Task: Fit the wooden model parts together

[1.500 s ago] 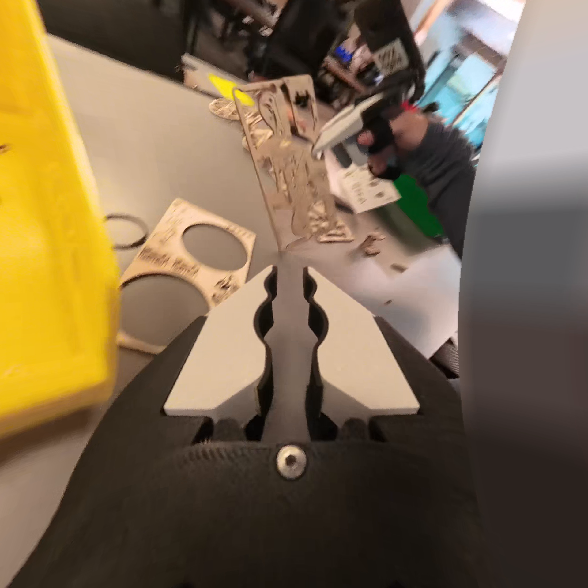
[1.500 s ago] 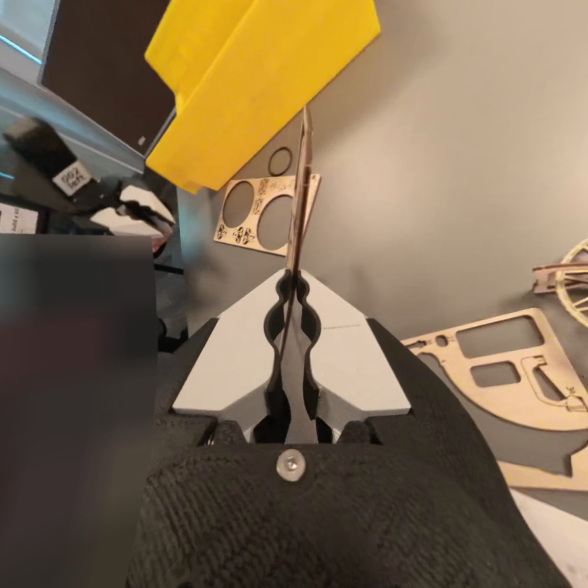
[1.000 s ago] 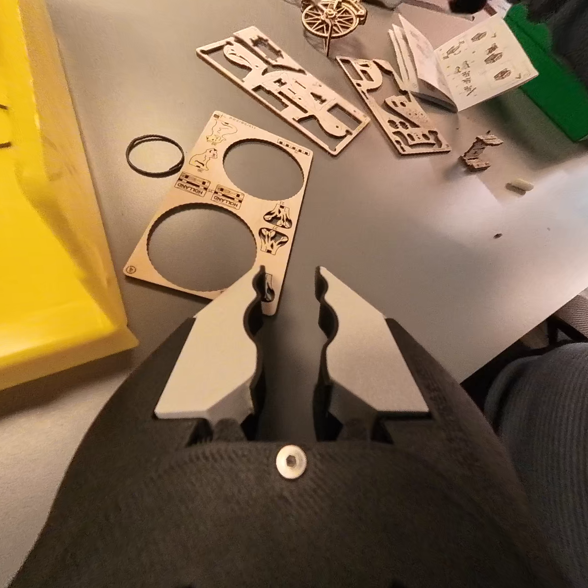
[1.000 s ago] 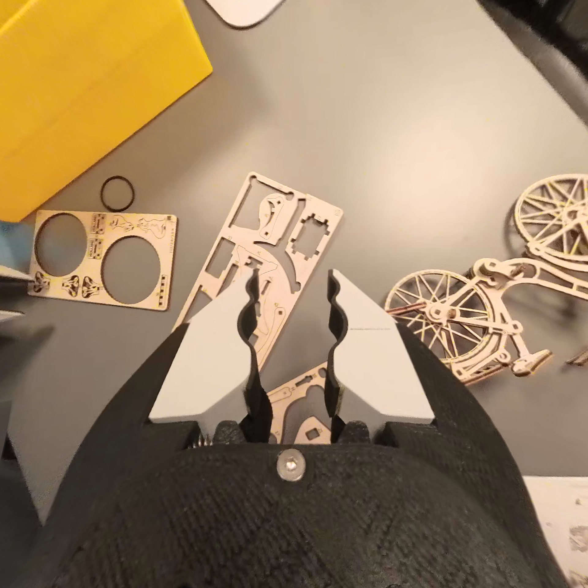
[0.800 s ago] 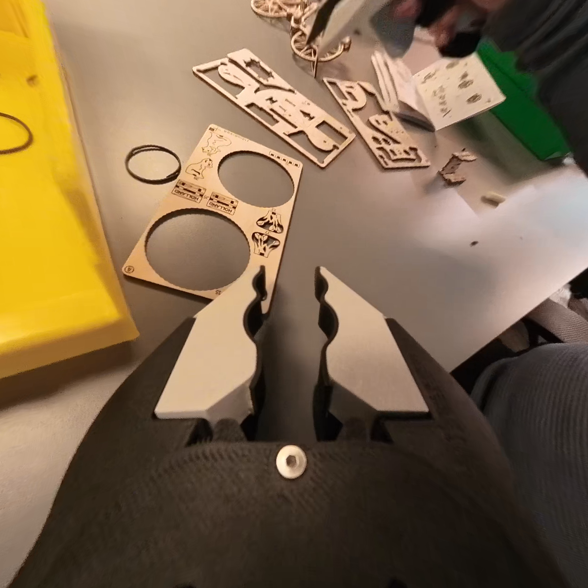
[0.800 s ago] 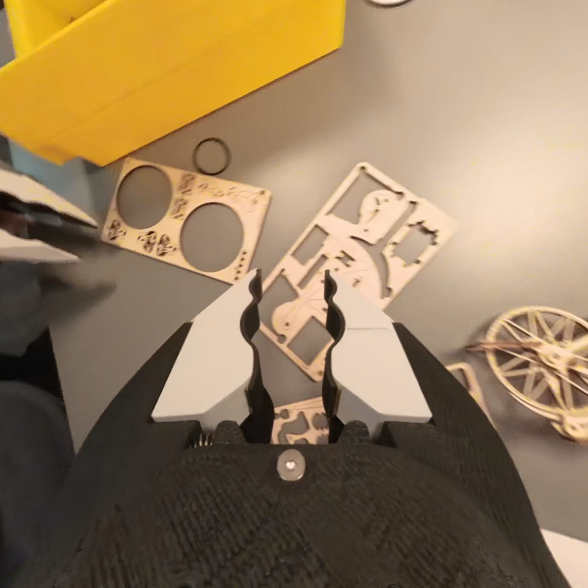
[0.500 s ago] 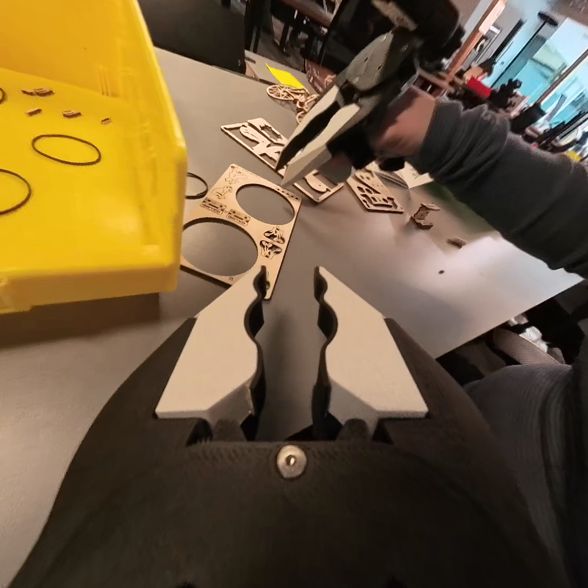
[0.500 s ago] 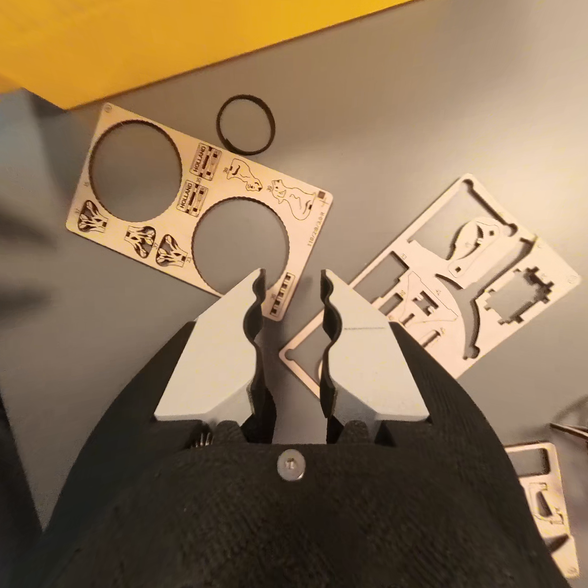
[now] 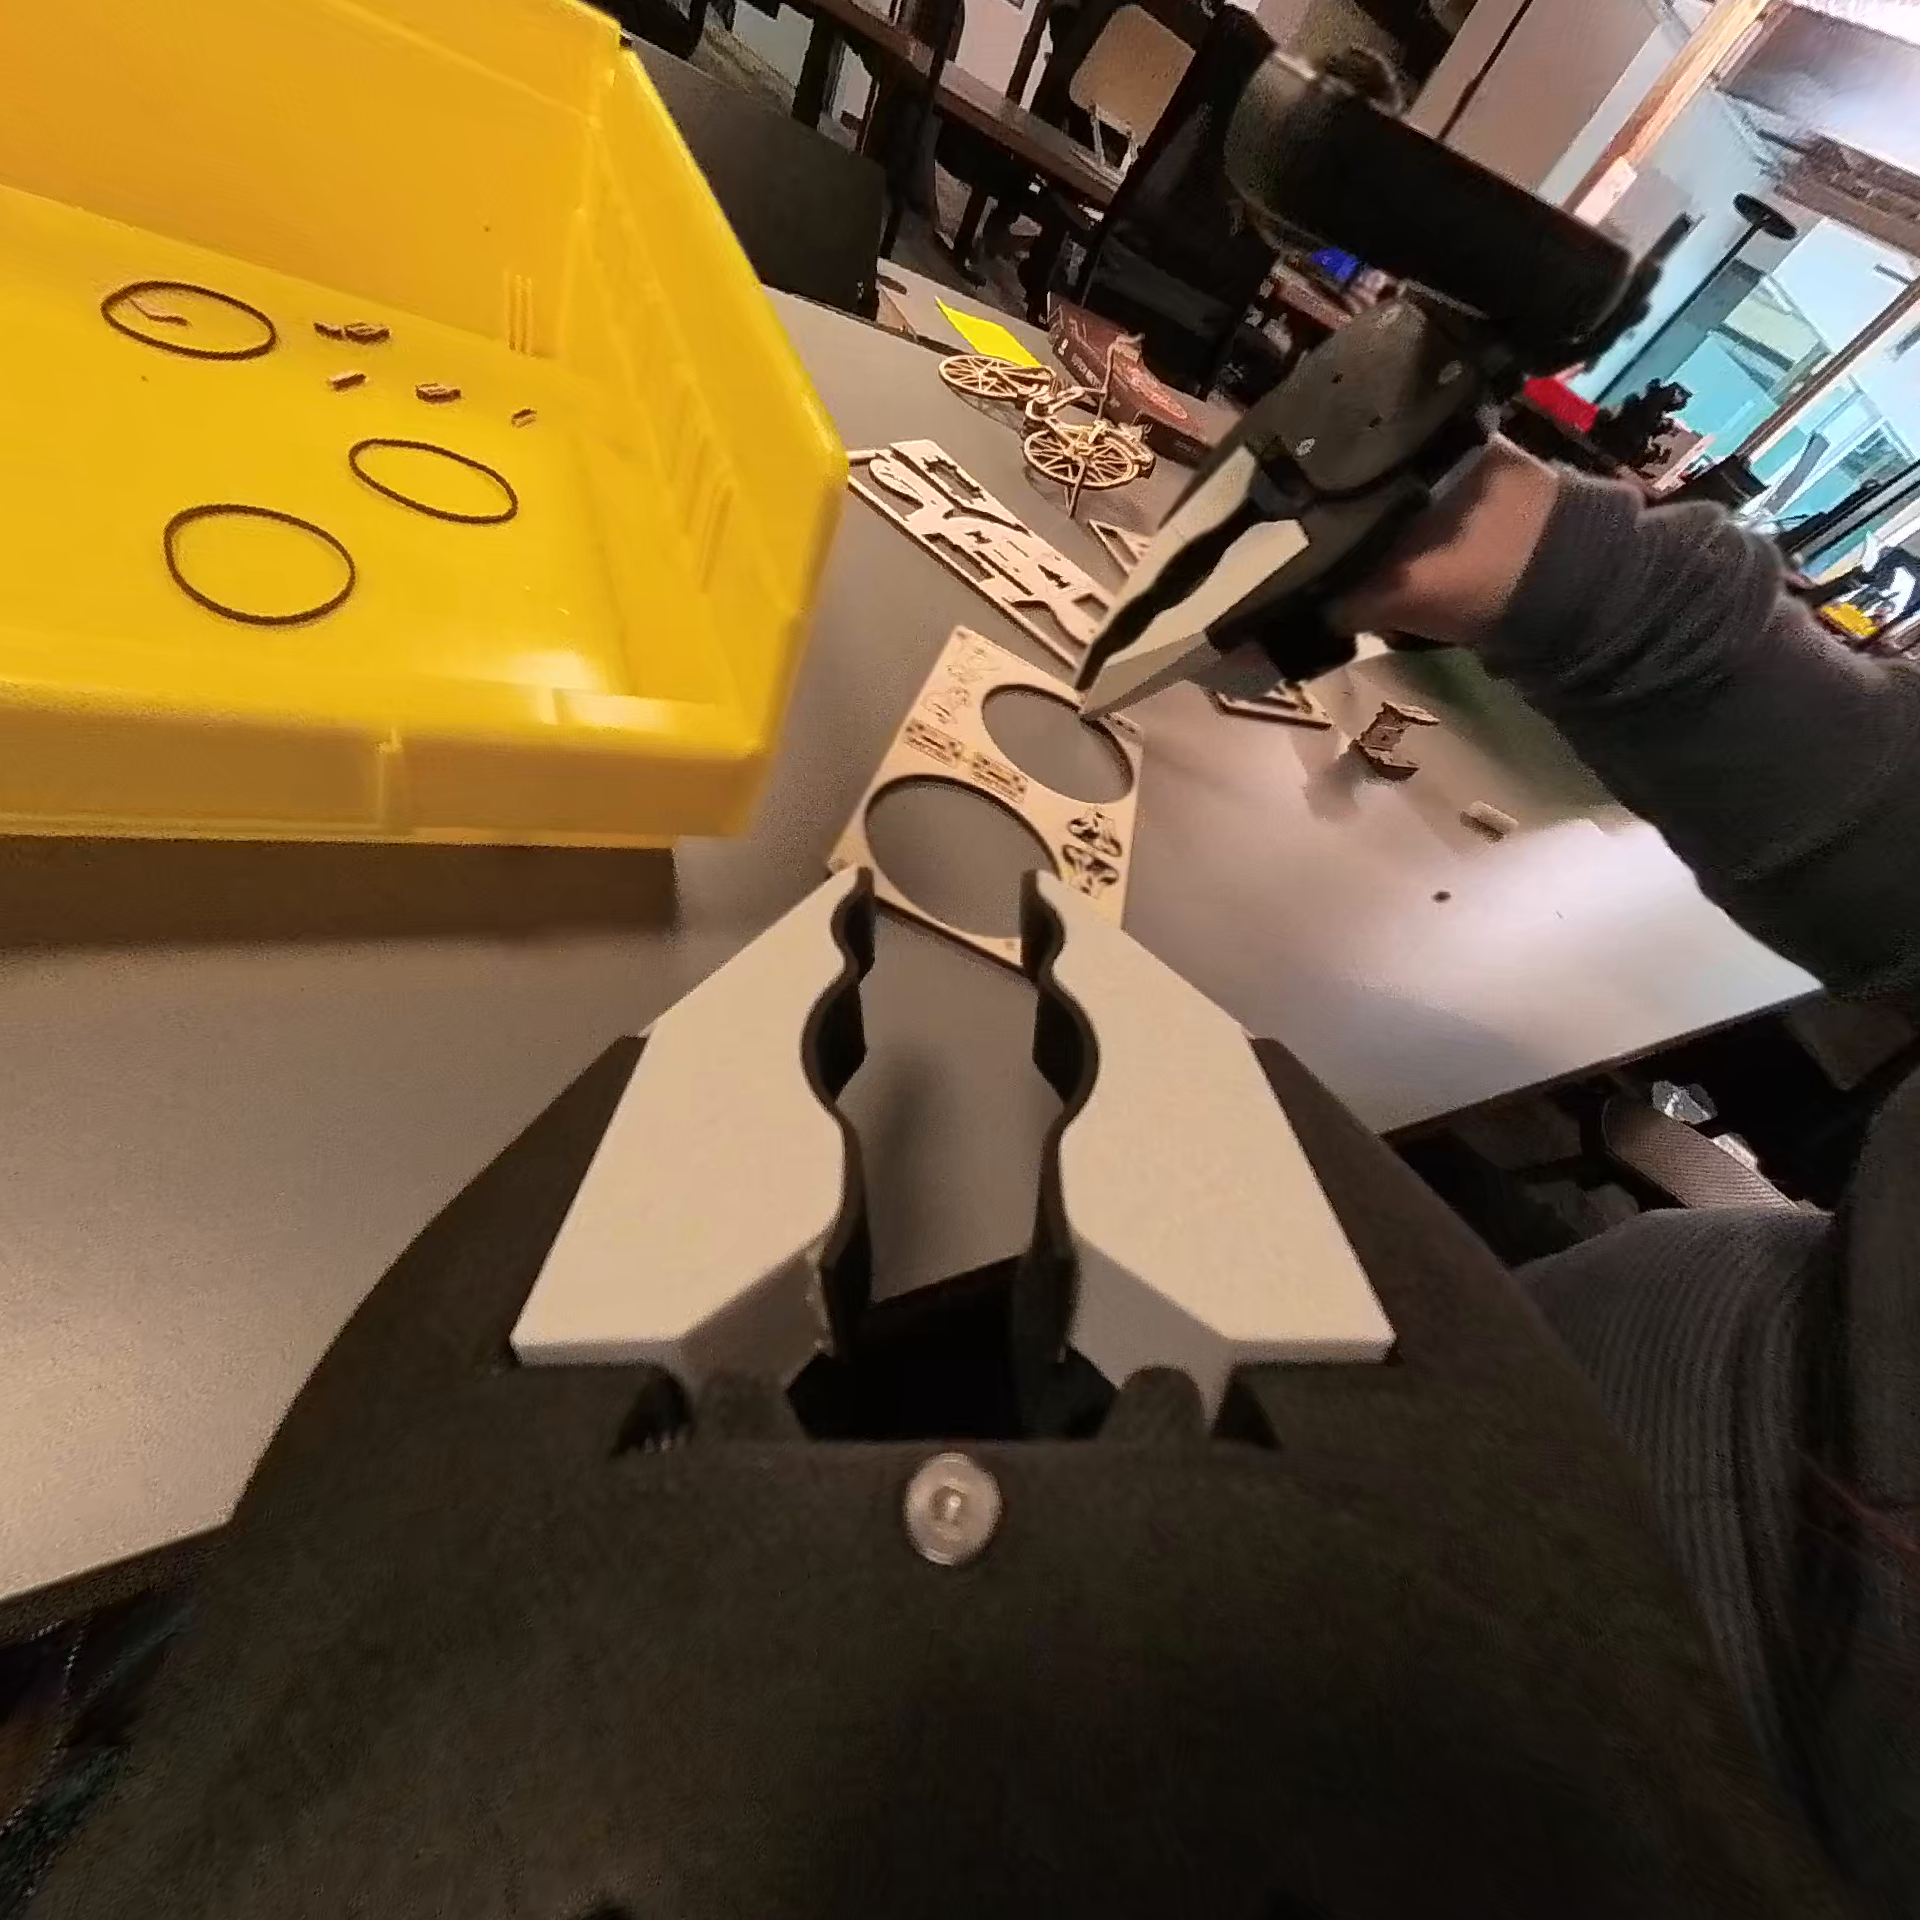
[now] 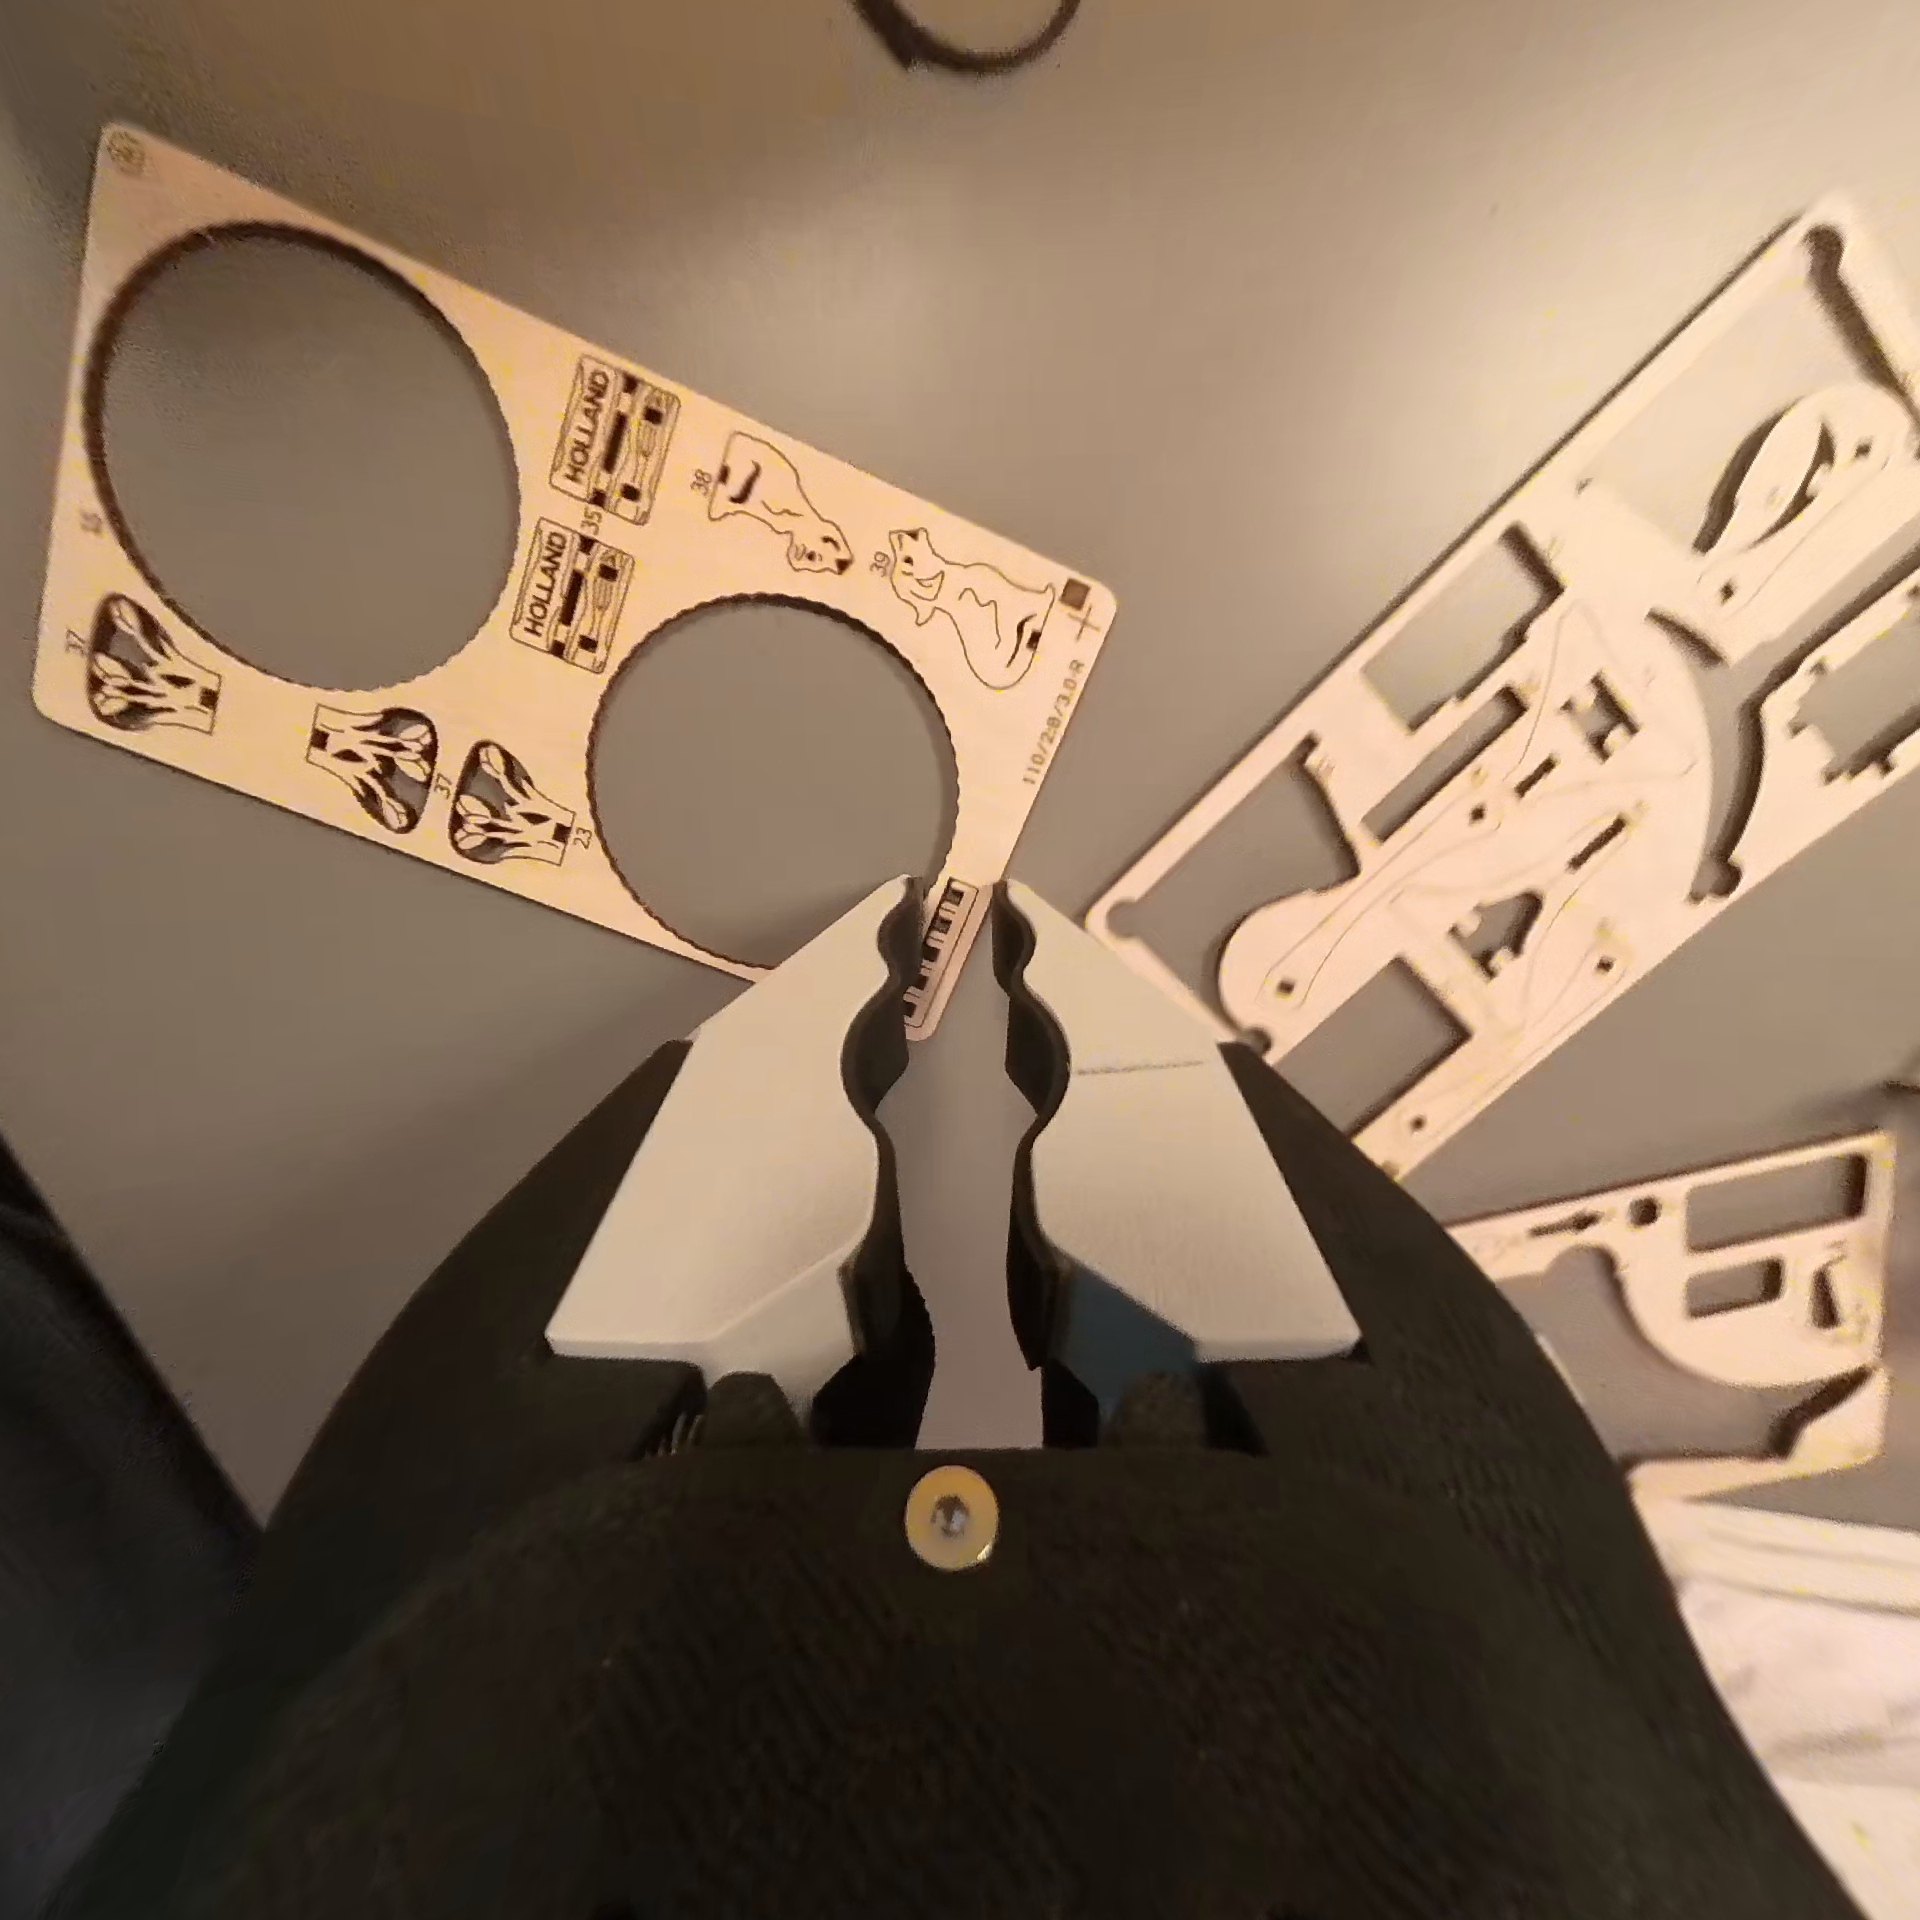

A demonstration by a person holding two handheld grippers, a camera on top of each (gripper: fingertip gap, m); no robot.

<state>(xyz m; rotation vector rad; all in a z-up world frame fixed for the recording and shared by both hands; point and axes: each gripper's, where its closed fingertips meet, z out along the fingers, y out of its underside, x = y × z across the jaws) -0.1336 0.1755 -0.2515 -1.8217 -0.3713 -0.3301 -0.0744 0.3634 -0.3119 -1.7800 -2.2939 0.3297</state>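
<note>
A wooden sheet with two round holes (image 9: 1112,774) lies flat on the grey table, next to the yellow bin. My left gripper (image 9: 945,894) is open and empty, low over the table just short of the sheet's near edge. My right gripper (image 9: 1101,696) reaches down from the right, its tips at the rim of the sheet's far hole. In the right wrist view the right gripper (image 10: 954,891) is open by a narrow gap, and the sheet (image 10: 561,582) has its near corner between the tips. The assembled wooden bicycle (image 9: 1060,416) stands at the back.
The yellow bin (image 9: 727,582), holding black rubber rings and small parts, stands at the left. Two more cut-out wooden sheets (image 10: 1558,727) (image 10: 1766,1299) lie right of the holed sheet. A black ring (image 10: 966,42) lies beyond it. A small wooden subassembly (image 9: 1392,732) sits on the table at the right. One gripper's finger ends stand about 20 cm off the other's.
My right gripper let go of the cut-out sheet it held upright, then came down onto the holed sheet's corner. My left gripper opened a little wider and now sits low, facing the sheet.
</note>
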